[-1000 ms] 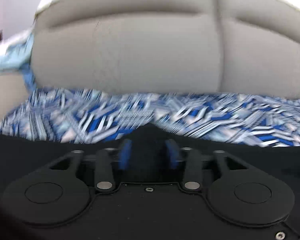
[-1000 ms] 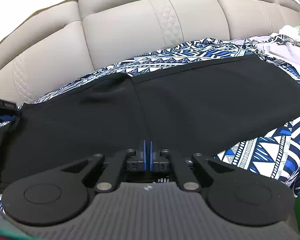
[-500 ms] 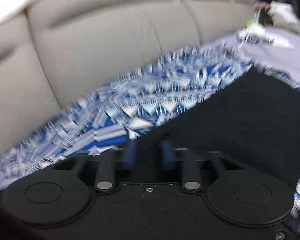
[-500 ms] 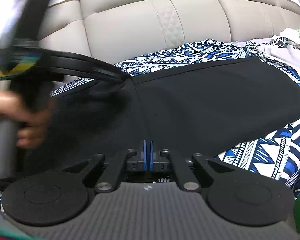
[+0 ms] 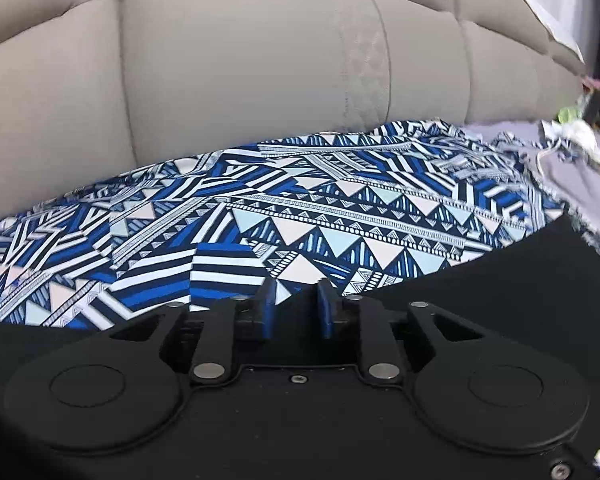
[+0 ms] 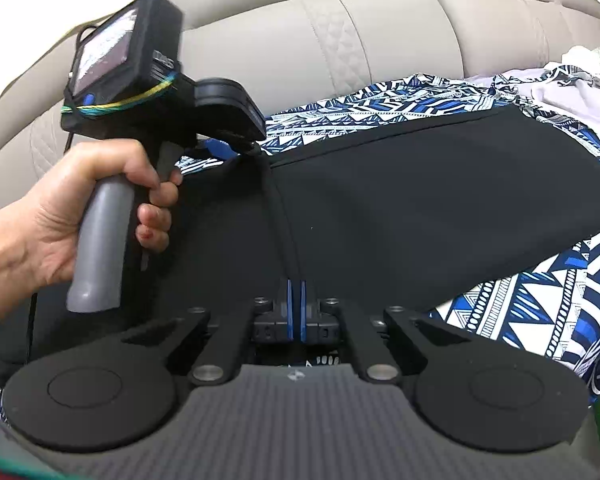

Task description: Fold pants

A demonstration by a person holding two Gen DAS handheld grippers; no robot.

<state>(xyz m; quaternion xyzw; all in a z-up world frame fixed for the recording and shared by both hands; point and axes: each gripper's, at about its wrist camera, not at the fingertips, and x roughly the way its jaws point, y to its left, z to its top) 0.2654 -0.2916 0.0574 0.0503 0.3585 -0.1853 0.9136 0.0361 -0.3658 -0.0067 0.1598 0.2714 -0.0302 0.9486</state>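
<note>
Down at the right gripper (image 6: pixel 295 307), the jaws are pressed nearly together on the near edge of the black pants (image 6: pixel 440 216), right where a fold line runs away from them across the cloth. Over at the left gripper (image 5: pixel 296 306), the jaws stand narrowly apart and have just been opening; a peak of the black cloth (image 5: pixel 500 280) rises between the blue pads (image 5: pixel 269 304), though whether they press on it I cannot tell. From the right wrist view, that gripper's tip (image 6: pixel 252 146) sits at the far end of the fold line, at the pants' far edge, with a hand (image 6: pixel 72 208) wrapped around its grey handle. Beneath the pants lies a blue-and-white patterned cloth (image 5: pixel 300 216), spread over the seat of a beige sofa (image 5: pixel 240 72). Off to the right, a pale lavender fabric (image 6: pixel 572 92) lies crumpled.
</note>
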